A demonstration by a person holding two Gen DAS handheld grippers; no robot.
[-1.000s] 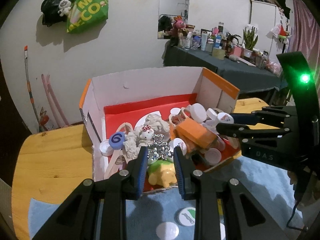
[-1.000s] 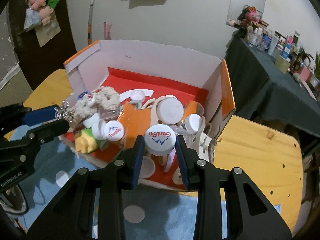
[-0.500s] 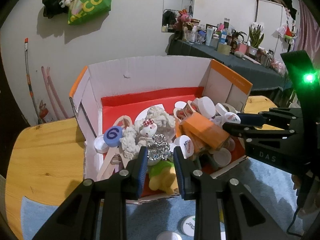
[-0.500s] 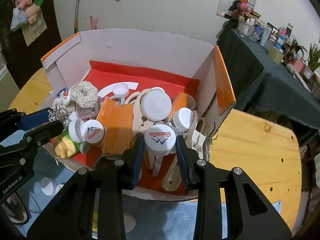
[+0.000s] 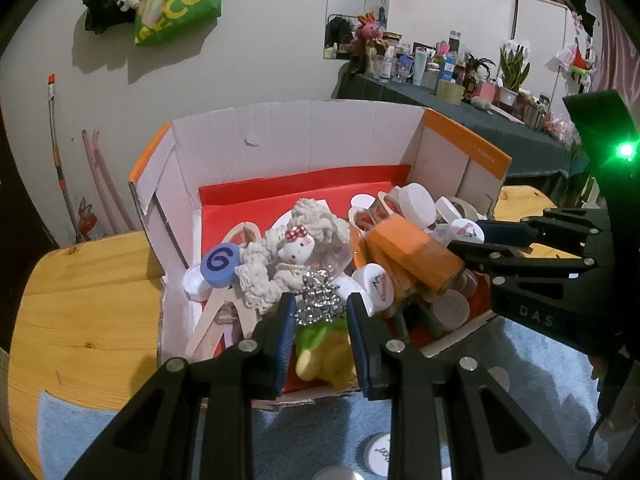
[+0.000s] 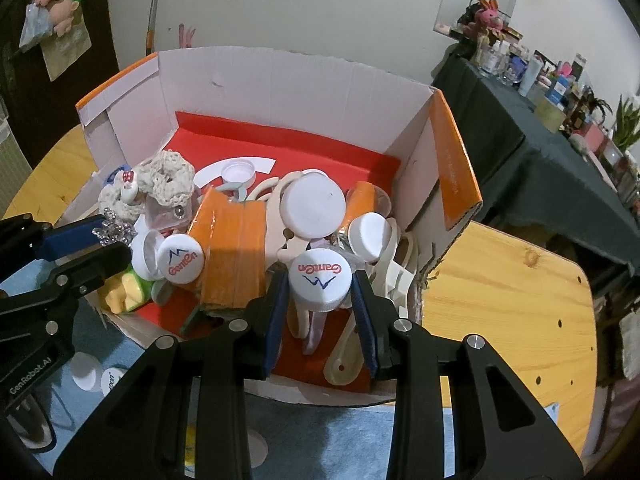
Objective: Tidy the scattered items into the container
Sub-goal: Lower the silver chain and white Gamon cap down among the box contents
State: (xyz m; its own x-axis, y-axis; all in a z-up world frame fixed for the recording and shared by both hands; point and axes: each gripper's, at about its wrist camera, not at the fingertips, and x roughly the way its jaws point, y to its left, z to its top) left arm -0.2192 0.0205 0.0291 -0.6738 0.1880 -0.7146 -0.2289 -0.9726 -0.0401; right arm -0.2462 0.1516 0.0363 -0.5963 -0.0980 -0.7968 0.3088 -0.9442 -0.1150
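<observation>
The container [image 5: 296,148], an open cardboard box with white inner walls, orange outer faces and a red lining, is set on a pale blue mat [image 6: 340,432] over a round-cornered wooden table [image 6: 512,292]. It is heaped with small things at its near edge. A glittering silver rhinestone ornament [image 5: 318,304] is pinched between the blue pads of the left gripper [image 5: 320,320] above the box's near left corner. A white ribbed plastic bottle cap [image 6: 320,276], printed in red and blue, is clamped in the right gripper [image 6: 320,300] above the near right part of the box.

Inside, a cream crocheted scrunchie [image 5: 316,216] with a small cat-face charm, a flat blue disc marked 6 [image 5: 220,264], a soft yellow-and-green toy [image 5: 324,356] and an orange tape-wrapped block [image 6: 232,252] are seen. One more printed cap [image 6: 180,260] of the same kind lies beside the block; one large plain white lid [image 6: 312,208] and one smaller white cap [image 6: 370,236] are counted behind it. Several beige plastic spoons [image 6: 344,364] are stacked along the right wall, too tangled to count.

Two white discs [image 6: 86,372] remain on the mat outside the near left corner, partly hidden by the left gripper's body. The toy's form is largely covered by the jaws and the ornament.
</observation>
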